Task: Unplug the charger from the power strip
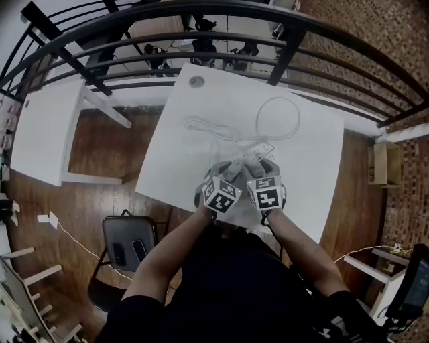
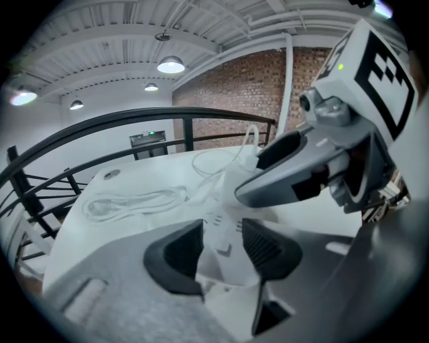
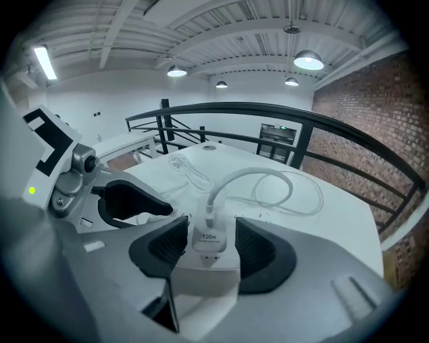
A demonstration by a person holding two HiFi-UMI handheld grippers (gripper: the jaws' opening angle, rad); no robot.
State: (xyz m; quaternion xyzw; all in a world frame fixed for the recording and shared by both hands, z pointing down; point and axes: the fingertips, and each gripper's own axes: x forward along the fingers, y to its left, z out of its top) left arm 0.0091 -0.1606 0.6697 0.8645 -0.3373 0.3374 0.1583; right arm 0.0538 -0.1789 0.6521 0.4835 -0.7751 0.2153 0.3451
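**Right gripper** [image 3: 211,231] – jaws apart. The pads stand either side of the charger [image 3: 209,240] with a narrow gap on each side, so nothing is gripped yet.

**Left gripper** [image 2: 222,231] – just left of the right one. Its jaws are closed on the power strip [image 2: 220,249], and no gap shows between either pad and the strip's long sides.

**Charger** – a small white block, seated upright in the power strip. Its white cable [image 3: 268,177] rises from the top face and loops away over the far part of the table [image 1: 181,144].

**Setting** – the strip lies near the table's near edge, right of centre. A second white cord [image 2: 134,199] lies coiled to the far left of the strip. A dark railing [image 1: 221,8] runs beyond the table's far edge.

**Handling, as judged:**
- The charger looks rigid, light and smooth-sided, so the pads could slip if they close high or on an edge.
- The best hold is probably square on its two flat side faces, low on the body – not on the cable, which is soft and would strain at its connector.
- The prongs will likely resist at first, and a straight pull away from the strip's face suits them better than a rocking one.
- The strip itself appears light and would lift with the charger unless the left gripper pins it.
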